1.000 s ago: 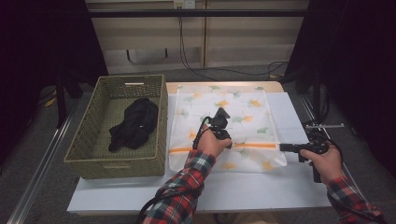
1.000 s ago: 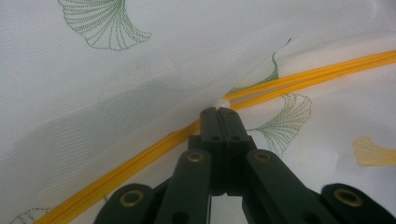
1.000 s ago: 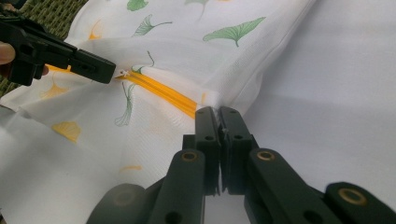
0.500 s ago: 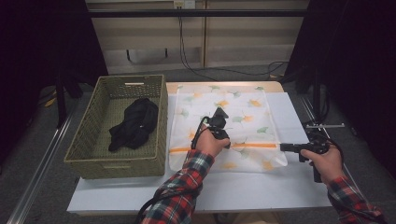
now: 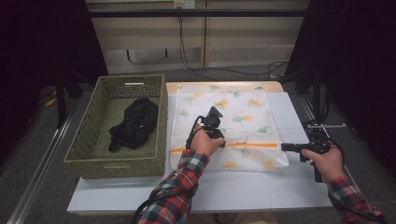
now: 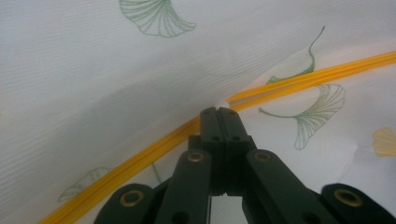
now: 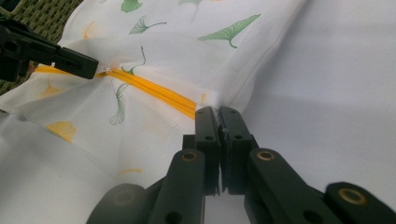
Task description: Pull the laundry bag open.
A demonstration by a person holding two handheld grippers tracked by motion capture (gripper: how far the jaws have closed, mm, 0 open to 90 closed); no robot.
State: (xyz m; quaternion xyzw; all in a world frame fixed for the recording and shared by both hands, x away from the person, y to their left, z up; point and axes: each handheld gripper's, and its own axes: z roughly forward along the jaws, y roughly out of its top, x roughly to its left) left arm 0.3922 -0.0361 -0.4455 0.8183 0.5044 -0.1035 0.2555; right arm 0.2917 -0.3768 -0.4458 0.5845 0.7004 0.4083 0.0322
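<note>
A white bag (image 5: 233,126) printed with green and yellow leaves lies flat on the worktop (image 5: 261,186), just right of a woven basket (image 5: 88,149) that holds a dark bundle of cloth (image 5: 133,123). A yellow zip (image 5: 247,146) runs left to right across the near part of the bag.

From above, the left tongs (image 5: 219,142) sit at the middle of the zip and the right tongs (image 5: 284,147) at the bag's right edge, both held by hands in checked sleeves, but this view is too far off to show how they grip.

The left gripper view settles it for the left tongs (image 6: 220,112): the jaws are pressed together on the zip (image 6: 299,77), pinching a small pale bit at its line, with the fabric (image 6: 116,84) raised around them.

The right gripper view shows the right tongs (image 7: 218,111) clamped on the end of the zip (image 7: 154,91) at the bag's edge, and farther off the left tongs (image 7: 95,65) pulling the same yellow line into a ridge, with basket weave (image 7: 42,16) in the corner behind.
</note>
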